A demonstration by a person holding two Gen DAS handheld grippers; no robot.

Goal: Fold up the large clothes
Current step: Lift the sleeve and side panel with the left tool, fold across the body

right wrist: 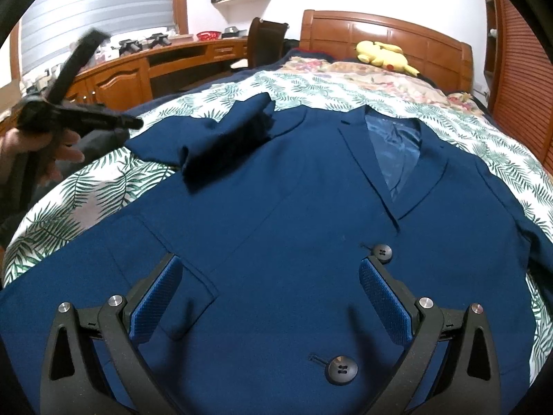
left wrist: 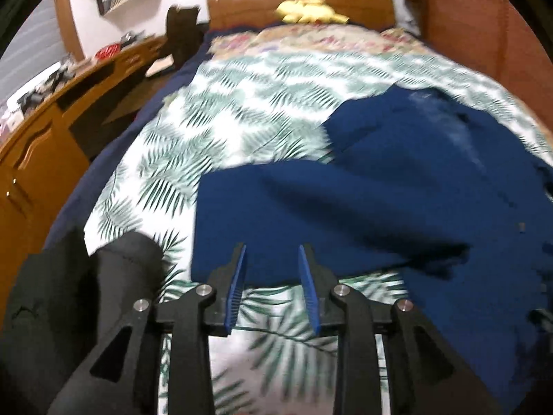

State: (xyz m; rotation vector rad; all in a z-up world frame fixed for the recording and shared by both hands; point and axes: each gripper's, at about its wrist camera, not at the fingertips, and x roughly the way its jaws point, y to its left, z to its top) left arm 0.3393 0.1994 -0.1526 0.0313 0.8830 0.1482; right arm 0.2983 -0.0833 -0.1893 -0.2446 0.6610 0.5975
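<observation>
A navy blue suit jacket point(right wrist: 293, 207) lies face up on the leaf-print bedspread point(right wrist: 103, 190), lapels and shiny lining point(right wrist: 397, 148) toward the headboard. Its left sleeve point(right wrist: 224, 138) is folded in over the chest. My right gripper point(right wrist: 269, 269) hovers open just above the jacket front, one button point(right wrist: 381, 252) by its right finger and another point(right wrist: 340, 368) nearer the camera. My left gripper point(left wrist: 273, 247) is open with nothing between its blue pads, just short of the jacket's near edge point(left wrist: 276, 228). In the right wrist view a hand point(right wrist: 58, 155) holds that left tool off the jacket's left side.
A black garment point(left wrist: 86, 294) lies on the bed at the lower left. A wooden desk point(left wrist: 52, 121) with a chair point(right wrist: 268, 41) runs along the left. The headboard point(right wrist: 397, 34) and a yellow plush toy point(right wrist: 383, 53) are at the far end, and a wooden slatted wardrobe point(right wrist: 518, 86) stands on the right.
</observation>
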